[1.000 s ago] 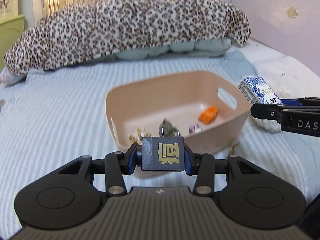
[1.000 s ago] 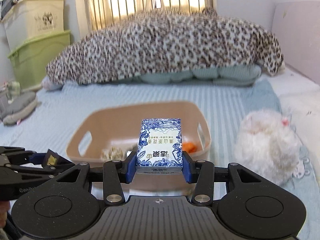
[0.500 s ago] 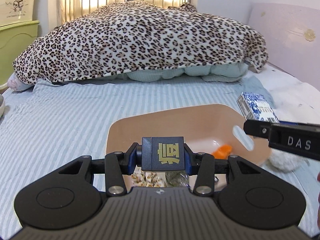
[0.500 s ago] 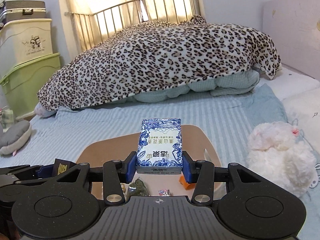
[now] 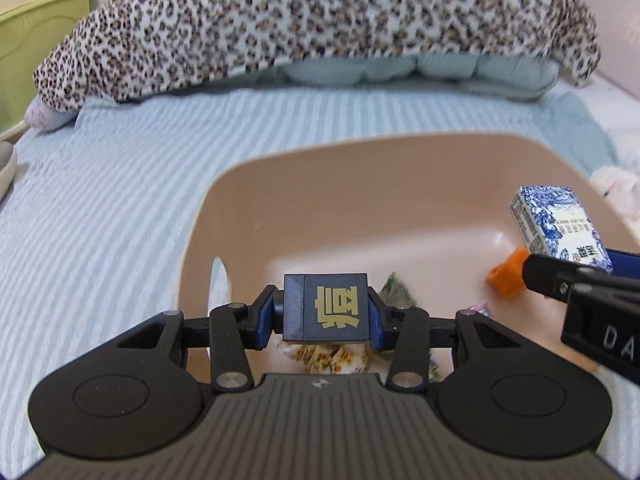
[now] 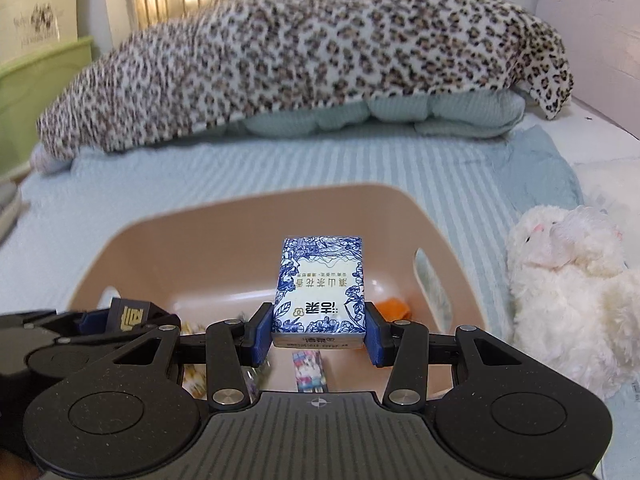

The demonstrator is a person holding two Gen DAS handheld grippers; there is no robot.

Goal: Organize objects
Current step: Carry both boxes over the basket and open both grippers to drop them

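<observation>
My left gripper point(image 5: 325, 309) is shut on a dark blue box with a gold character point(image 5: 326, 307), held over the left part of the beige plastic basket point(image 5: 304, 184). My right gripper point(image 6: 319, 326) is shut on a blue-and-white floral box point(image 6: 320, 284), held over the basket point(image 6: 224, 232) to the right of the left one. The floral box also shows in the left wrist view point(image 5: 558, 222), and the dark box in the right wrist view point(image 6: 130, 314). In the basket lie an orange piece point(image 5: 506, 276), wrapped sweets point(image 5: 332, 358) and a small colourful packet point(image 6: 310, 370).
The basket sits on a striped light blue bedsheet point(image 5: 100, 216). A leopard-print blanket point(image 6: 304, 52) is piled at the back. A white plush toy point(image 6: 572, 280) lies right of the basket. Green and cream storage bins point(image 6: 28, 92) stand at left.
Both grippers have moved forward and lower over the basket, each still holding its box. The basket now fills more of both views.
</observation>
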